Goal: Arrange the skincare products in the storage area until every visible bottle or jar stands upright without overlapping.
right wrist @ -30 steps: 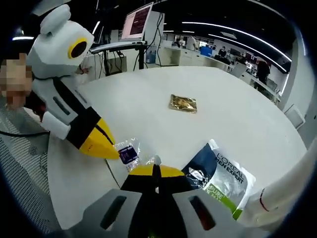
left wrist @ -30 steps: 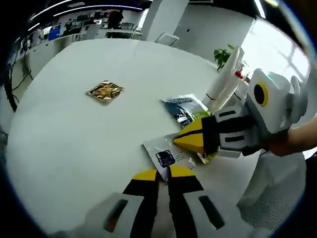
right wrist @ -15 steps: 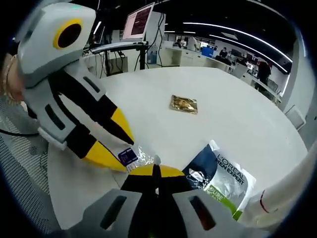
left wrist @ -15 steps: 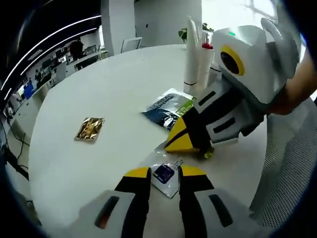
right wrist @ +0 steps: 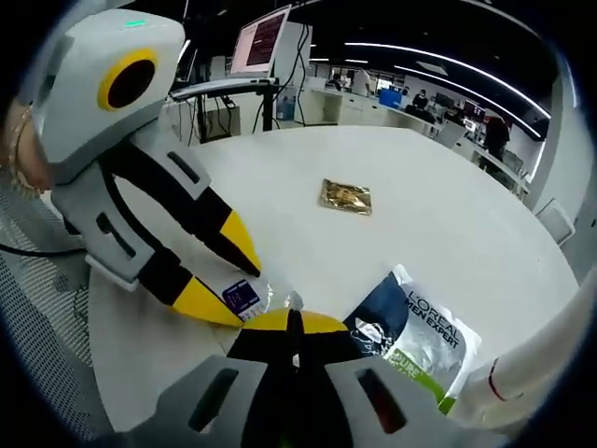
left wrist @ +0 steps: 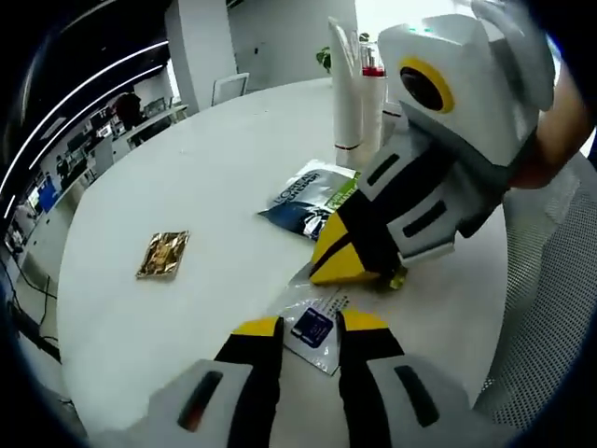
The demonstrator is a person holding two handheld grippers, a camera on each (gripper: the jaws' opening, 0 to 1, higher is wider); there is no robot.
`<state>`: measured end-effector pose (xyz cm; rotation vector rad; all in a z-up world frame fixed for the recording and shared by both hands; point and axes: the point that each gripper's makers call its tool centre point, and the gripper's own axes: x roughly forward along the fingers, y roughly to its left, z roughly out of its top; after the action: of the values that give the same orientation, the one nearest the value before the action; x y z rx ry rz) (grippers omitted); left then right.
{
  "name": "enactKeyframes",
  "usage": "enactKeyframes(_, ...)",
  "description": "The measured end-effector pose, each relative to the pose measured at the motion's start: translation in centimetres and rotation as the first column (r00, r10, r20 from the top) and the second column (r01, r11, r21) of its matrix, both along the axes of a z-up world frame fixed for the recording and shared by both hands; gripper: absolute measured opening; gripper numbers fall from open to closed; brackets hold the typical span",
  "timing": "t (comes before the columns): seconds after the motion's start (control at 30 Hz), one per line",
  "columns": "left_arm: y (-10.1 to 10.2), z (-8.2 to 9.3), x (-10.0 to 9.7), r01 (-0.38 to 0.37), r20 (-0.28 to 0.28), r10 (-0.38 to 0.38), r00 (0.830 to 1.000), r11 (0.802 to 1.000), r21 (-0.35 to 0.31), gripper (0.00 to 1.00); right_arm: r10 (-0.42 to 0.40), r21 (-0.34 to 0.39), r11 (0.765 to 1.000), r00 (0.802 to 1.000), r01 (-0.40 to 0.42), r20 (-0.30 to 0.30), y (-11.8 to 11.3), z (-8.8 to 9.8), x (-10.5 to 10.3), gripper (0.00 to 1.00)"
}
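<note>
The small clear sachet (left wrist: 312,320) with a dark blue label lies flat on the round white table (left wrist: 215,187), and it serves as the landmark here. Since half a second ago little has changed around it: the left gripper (left wrist: 312,329) has kept its jaws parted on either side of the sachet's near edge, not closed on it, and the right gripper (left wrist: 347,271) still presses its closed yellow tips onto the sachet's far edge. In the right gripper view that gripper's own jaws (right wrist: 291,322) are together over the sachet's (right wrist: 250,295) crinkled corner (whether they actually pinch the film I cannot tell), while the left gripper (right wrist: 224,280) straddles the blue label, one tip beyond it and one nearer.

Counted: three sachets and two upright tubes. Just beyond the small sachet lies a larger dark blue and green sachet (left wrist: 308,191), reading "L'ORÉAL MEN EXPERT" and "PURE" in the right gripper view (right wrist: 415,333). Well away from the small sachet, out on the open table, lies a gold foil sachet (left wrist: 164,254) with no legible writing. Beyond the large sachet stand a white tube (left wrist: 346,93) and, beside it, a tube with a red band (left wrist: 373,98), both upright. The small sachet's label print is too small to read.
</note>
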<state>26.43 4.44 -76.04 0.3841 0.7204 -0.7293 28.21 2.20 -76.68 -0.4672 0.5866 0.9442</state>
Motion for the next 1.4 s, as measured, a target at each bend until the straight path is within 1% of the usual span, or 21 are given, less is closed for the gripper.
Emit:
enactKeyframes(0.07, 0.0, -0.1, 0.1, -0.001, -0.011, 0.001, 1.000, 1.000, -0.006, 0.22, -0.012, 0.013, 1.000, 1.000, 0.012, -0.011, 0.0, 0.0, 0.0, 0.02)
enactKeyframes(0.1, 0.0, -0.1, 0.0, 0.002, -0.015, -0.002, 1.000, 1.000, -0.007, 0.22, -0.027, 0.044, 0.999, 1.000, 0.027, -0.015, 0.0, 0.3, 0.1, 0.03)
enactKeyframes(0.13, 0.0, -0.1, 0.0, 0.004, -0.017, -0.004, 1.000, 1.000, -0.008, 0.22, -0.039, 0.054, 0.998, 0.999, 0.040, -0.015, -0.2, 0.5, 0.1, 0.04)
enactKeyframes(0.17, -0.1, -0.1, 0.0, 0.005, -0.024, -0.005, 1.000, 1.000, -0.011, 0.22, -0.058, 0.072, 0.996, 0.998, 0.058, 0.004, -0.4, 1.0, 0.4, 0.06)
enactKeyframes(0.2, -0.1, -0.1, 0.0, 0.002, -0.026, -0.003, 1.000, 1.000, -0.012, 0.22, -0.060, 0.065, 0.996, 0.998, 0.059, 0.009, -0.5, 1.0, 0.4, 0.08)
enactKeyframes(0.27, 0.0, -0.3, 0.1, 0.002, -0.029, -0.002, 1.000, 1.000, -0.015, 0.22, -0.068, 0.093, 0.993, 0.998, 0.066, 0.015, -0.5, 1.5, 0.5, 0.12)
enactKeyframes(0.4, 0.1, -0.5, 0.1, 0.006, -0.025, -0.007, 1.000, 1.000, -0.010, 0.21, -0.062, 0.089, 0.994, 0.998, 0.060, 0.022, -0.7, 1.8, 0.3, 0.18)
enactKeyframes(0.5, 0.1, -0.5, 0.1, 0.008, -0.025, -0.009, 1.000, 1.000, -0.006, 0.21, -0.068, 0.088, 0.994, 0.998, 0.067, 0.014, -1.1, 1.7, 0.1, 0.22)
enactKeyframes(0.57, 0.1, -0.5, 0.1, 0.011, -0.022, -0.011, 1.000, 1.000, 0.001, 0.21, -0.069, 0.091, 0.994, 0.998, 0.068, 0.003, -1.3, 1.6, -0.2, 0.21)
enactKeyframes(0.7, -0.1, -0.4, 0.1, 0.038, -0.002, -0.038, 0.999, 0.999, 0.038, 0.21, -0.069, 0.086, 0.994, 0.998, 0.069, 0.000, -1.9, 1.6, -0.8, 0.23)
enactKeyframes(0.77, 0.2, -0.5, 0.2, 0.031, -0.010, -0.030, 0.999, 0.999, 0.035, 0.21, -0.072, 0.085, 0.994, 0.997, 0.072, 0.002, -2.1, 1.7, -0.9, 0.23)
enactKeyframes(0.97, 0.4, -0.3, 0.2, 0.026, -0.001, -0.026, 1.000, 0.998, 0.048, 0.21, -0.078, 0.089, 0.993, 0.997, 0.077, 0.003, -2.7, 2.3, -1.3, 0.24)
enactKeyframes(1.03, 0.6, -0.1, 0.2, 0.025, -0.001, -0.025, 1.000, 0.999, 0.048, 0.20, -0.077, 0.088, 0.993, 0.997, 0.076, 0.004, -2.8, 2.7, -1.4, 0.24)
enactKeyframes(1.07, 0.6, 0.1, 0.2, 0.021, 0.002, -0.021, 1.000, 0.999, 0.036, 0.21, -0.075, 0.093, 0.993, 0.997, 0.075, 0.002, -2.8, 2.7, -1.5, 0.24)
enactKeyframes(1.13, 0.5, 0.5, 0.1, 0.008, 0.007, -0.009, 1.000, 1.000, 0.020, 0.22, -0.072, 0.092, 0.993, 0.997, 0.071, 0.012, -2.9, 2.7, -1.5, 0.26)
enactKeyframes(1.2, 0.3, 1.2, -0.1, 0.007, 0.008, -0.007, 1.000, 1.000, 0.020, 0.23, -0.073, 0.096, 0.993, 0.997, 0.071, 0.011, -2.9, 2.8, -1.5, 0.27)
enactKeyframes(1.27, 0.4, 0.8, -0.1, 0.005, 0.007, -0.006, 1.000, 1.000, 0.021, 0.23, -0.076, 0.100, 0.992, 0.997, 0.074, 0.015, -3.1, 2.9, -1.6, 0.28)
enactKeyframes(1.4, 0.6, 0.8, -0.5, 0.002, -0.004, -0.002, 1.000, 1.000, 0.023, 0.26, -0.083, 0.108, 0.991, 0.996, 0.081, 0.016, -3.4, 3.2, -2.1, 0.33)
